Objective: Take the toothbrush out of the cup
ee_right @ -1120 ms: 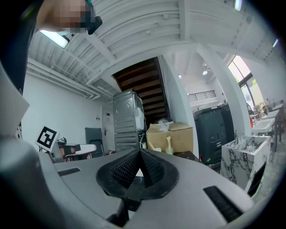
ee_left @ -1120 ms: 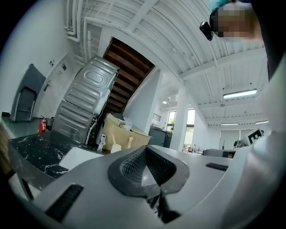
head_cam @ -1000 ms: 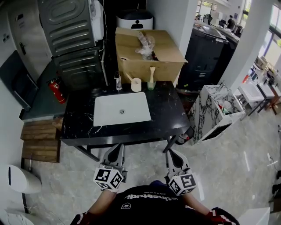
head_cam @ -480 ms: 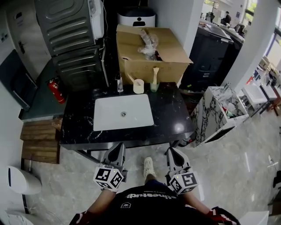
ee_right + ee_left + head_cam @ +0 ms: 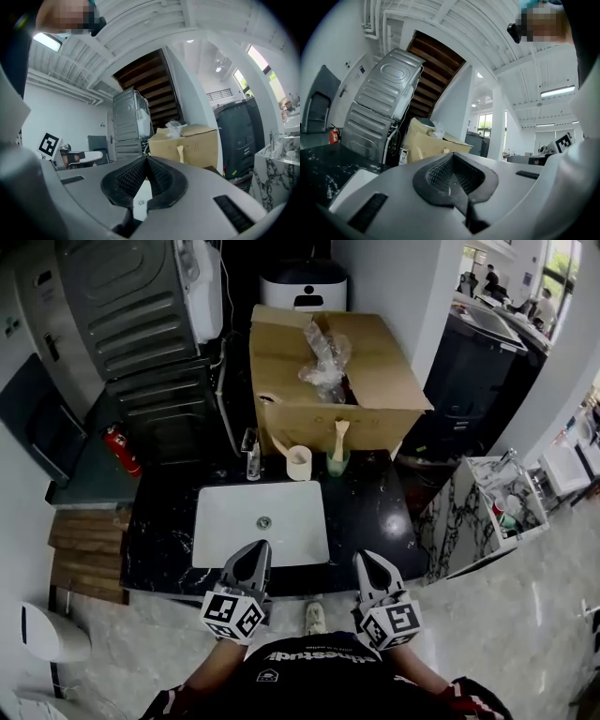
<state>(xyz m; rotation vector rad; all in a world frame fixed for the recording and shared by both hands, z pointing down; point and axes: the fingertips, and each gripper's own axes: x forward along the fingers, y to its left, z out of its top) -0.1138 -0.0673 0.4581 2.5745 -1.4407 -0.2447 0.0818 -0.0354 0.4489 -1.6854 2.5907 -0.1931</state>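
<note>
Left gripper (image 5: pixel 255 551) and right gripper (image 5: pixel 367 561) are both closed and empty. Straight ahead across the bench (image 5: pixel 366 512), a toothbrush (image 5: pixel 341 432) stands upright in a green cup (image 5: pixel 337 463), nearer the right gripper.

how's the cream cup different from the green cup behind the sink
The cream cup is pale; the green cup is tinted green. The cream cup's stick leans left; the green cup's toothbrush stands nearly upright. Both stand on the black counter behind the sink, each holding one item.

One sink (image 5: pixel 225 532) here; behind it two cups (image 5: pixel 299 466), two toothbrushes (image 5: pixel 340 431), one cardboard box (image 5: pixel 309 413).
</note>
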